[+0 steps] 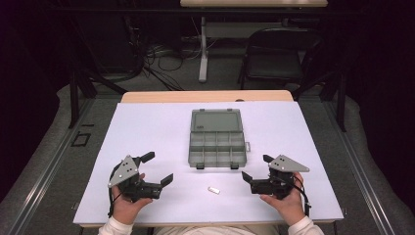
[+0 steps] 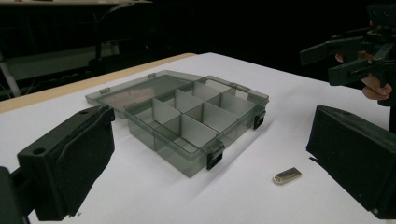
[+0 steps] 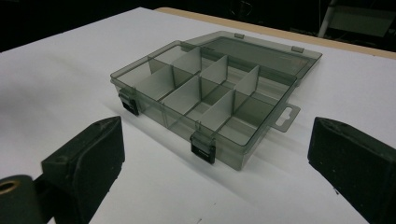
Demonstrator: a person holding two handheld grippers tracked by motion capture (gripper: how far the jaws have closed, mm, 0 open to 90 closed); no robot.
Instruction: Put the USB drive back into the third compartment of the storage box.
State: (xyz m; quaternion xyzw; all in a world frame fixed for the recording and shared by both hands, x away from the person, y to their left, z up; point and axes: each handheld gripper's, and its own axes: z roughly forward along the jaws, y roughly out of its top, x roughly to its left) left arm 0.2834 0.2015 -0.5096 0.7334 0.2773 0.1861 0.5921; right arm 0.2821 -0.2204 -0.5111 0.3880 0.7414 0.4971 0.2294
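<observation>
Jaws of the left gripper [image 1: 157,169] and right gripper [image 1: 256,168] stand wide apart, holding and touching nothing.

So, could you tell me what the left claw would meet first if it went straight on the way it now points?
Probably the near front corner of the open grey organizer box, which sits dead ahead between the left claw's open jaws. The small metal piece lies off to one side, likely missed, though depth is hard to judge.
</observation>
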